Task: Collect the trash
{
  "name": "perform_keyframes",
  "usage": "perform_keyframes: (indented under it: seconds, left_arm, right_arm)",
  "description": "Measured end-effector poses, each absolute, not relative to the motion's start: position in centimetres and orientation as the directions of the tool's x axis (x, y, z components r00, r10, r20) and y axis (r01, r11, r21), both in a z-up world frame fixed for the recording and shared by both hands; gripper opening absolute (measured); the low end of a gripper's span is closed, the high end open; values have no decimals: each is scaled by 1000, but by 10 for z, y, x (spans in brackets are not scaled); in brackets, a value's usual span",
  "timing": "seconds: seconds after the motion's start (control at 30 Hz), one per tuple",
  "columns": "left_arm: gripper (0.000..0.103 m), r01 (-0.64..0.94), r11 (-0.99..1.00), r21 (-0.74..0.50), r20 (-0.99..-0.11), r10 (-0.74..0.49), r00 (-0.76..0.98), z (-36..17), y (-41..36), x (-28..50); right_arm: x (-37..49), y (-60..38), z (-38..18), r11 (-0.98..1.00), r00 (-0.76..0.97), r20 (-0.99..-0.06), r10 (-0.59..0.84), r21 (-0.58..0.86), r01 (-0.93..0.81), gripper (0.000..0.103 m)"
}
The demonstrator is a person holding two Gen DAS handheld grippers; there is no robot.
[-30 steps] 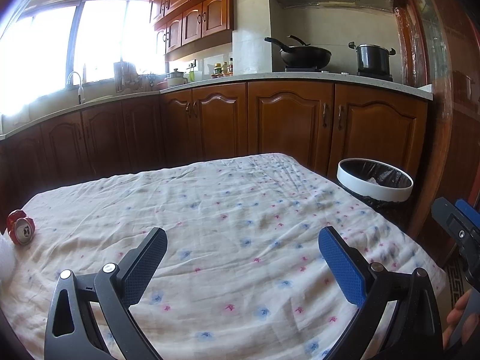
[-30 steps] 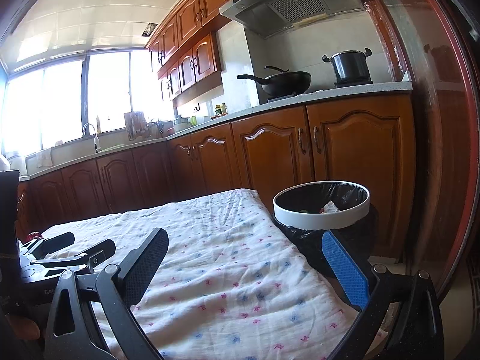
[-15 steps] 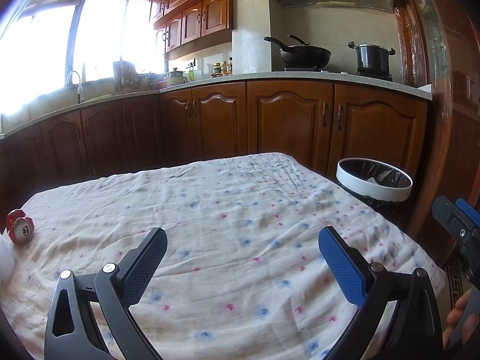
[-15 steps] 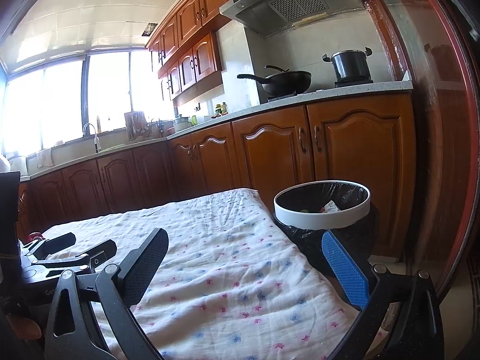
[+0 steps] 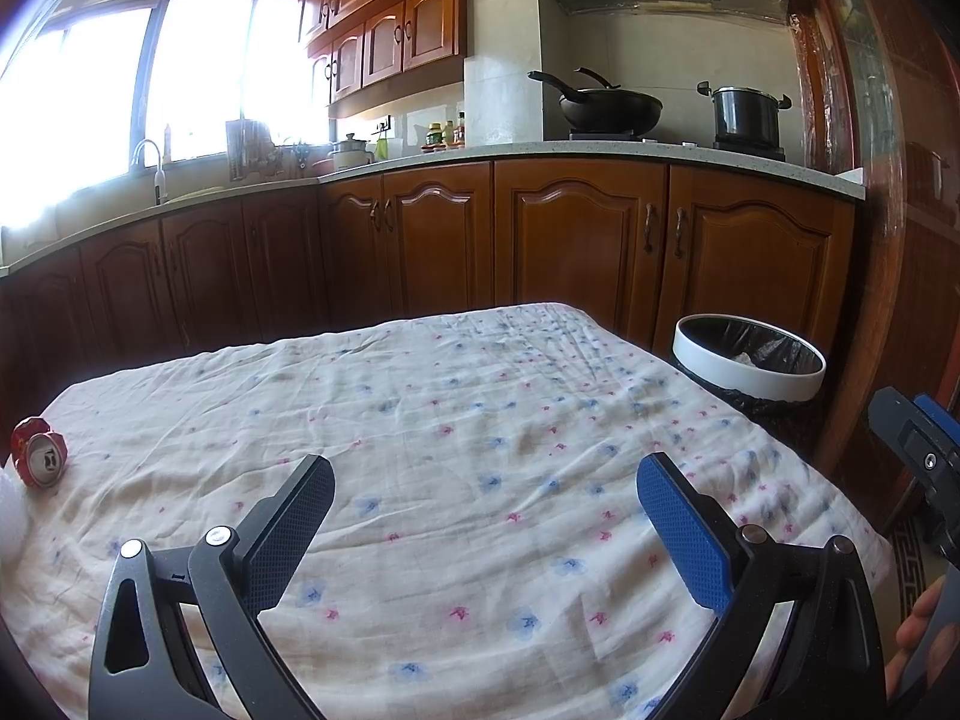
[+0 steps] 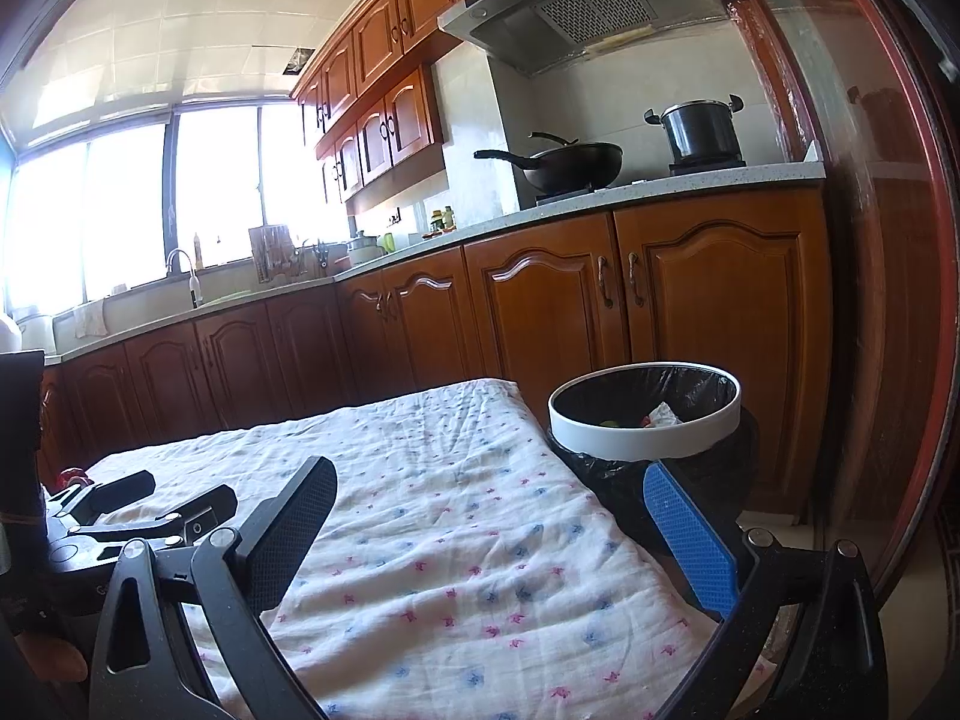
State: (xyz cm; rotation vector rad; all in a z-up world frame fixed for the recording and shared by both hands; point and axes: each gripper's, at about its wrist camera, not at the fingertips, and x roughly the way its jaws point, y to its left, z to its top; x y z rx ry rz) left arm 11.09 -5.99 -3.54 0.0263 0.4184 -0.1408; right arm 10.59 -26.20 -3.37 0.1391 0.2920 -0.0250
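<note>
Left wrist view: your left gripper [image 5: 485, 483] hangs over the flowered tablecloth [image 5: 456, 450], jaws spread wide, nothing between them. A crushed red can [image 5: 39, 459] lies on the cloth at the far left edge, well apart from the fingers; a white shape just below it is cut off by the frame and cannot be identified. The white-rimmed trash bin [image 5: 748, 373] stands off the table's right corner, its contents hard to make out. Your right gripper [image 5: 918, 450] pokes in at the right edge, only partly seen.

Right wrist view: right gripper [image 6: 486, 489] wide apart, empty, near the bin [image 6: 645, 441]. Crumpled scraps show inside. The can is a red sliver [image 6: 71, 473] behind the left gripper [image 6: 159, 495].
</note>
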Motion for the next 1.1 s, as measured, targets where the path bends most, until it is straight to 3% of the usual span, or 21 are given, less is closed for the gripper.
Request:
perform_keyframes:
  seconds: [1.1]
  left_arm:
    - [102, 162, 986, -34, -443, -160, 882, -34, -55, 123]
  right_arm:
    - [114, -260, -32, 985, 947, -320, 14, 165, 41, 103]
